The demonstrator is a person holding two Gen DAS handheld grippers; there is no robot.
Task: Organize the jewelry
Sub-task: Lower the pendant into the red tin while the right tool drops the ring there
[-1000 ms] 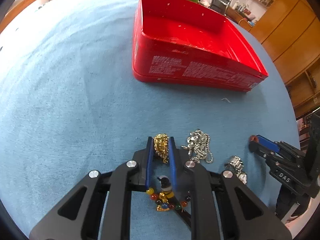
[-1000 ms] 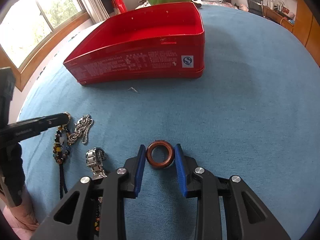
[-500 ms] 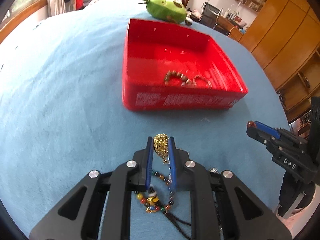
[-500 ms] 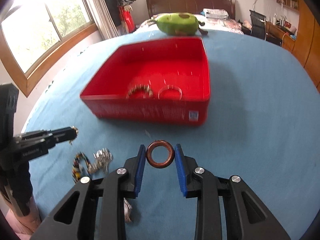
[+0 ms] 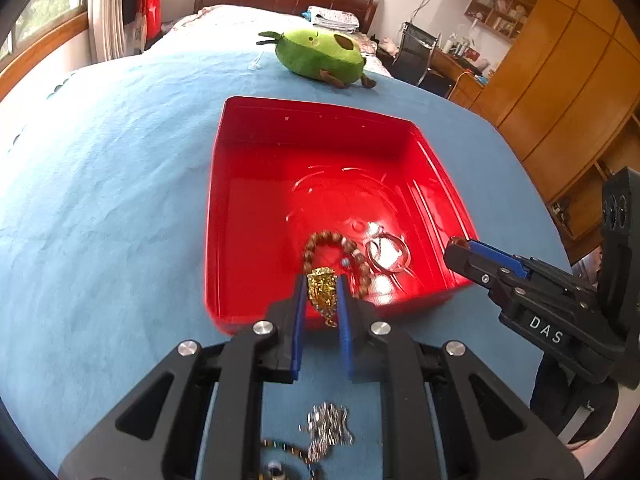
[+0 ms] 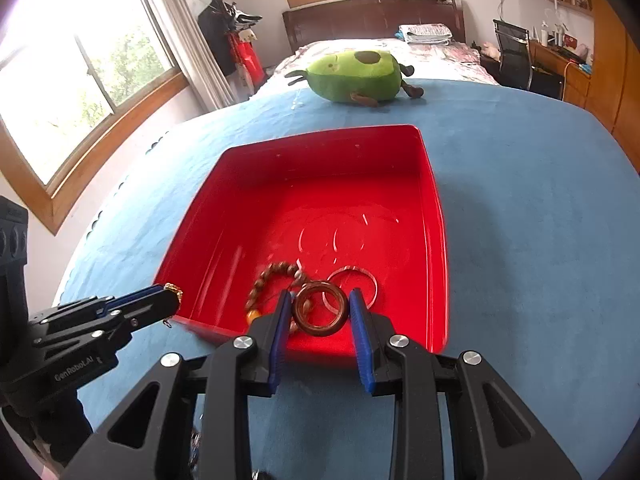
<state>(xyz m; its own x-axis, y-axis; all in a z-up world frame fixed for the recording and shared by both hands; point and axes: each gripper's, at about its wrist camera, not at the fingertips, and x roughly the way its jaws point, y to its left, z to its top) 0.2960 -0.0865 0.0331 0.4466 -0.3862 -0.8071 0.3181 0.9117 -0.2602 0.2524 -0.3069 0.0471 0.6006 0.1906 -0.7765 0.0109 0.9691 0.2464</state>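
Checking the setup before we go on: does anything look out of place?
Only the avocado plush lying beyond the red box; it is not jewelry. A silver chain and beads still lie on the blue cloth.

both wrist views look forward and down, close above the shared red tray (image 5: 216,208).

You're in a bedroom: daylight pours through the wood-framed window (image 6: 80,92) on your left, a dark headboard (image 6: 372,20) stands ahead, wooden cabinets (image 5: 560,92) right, perhaps a desk beside the black chair (image 6: 514,54).
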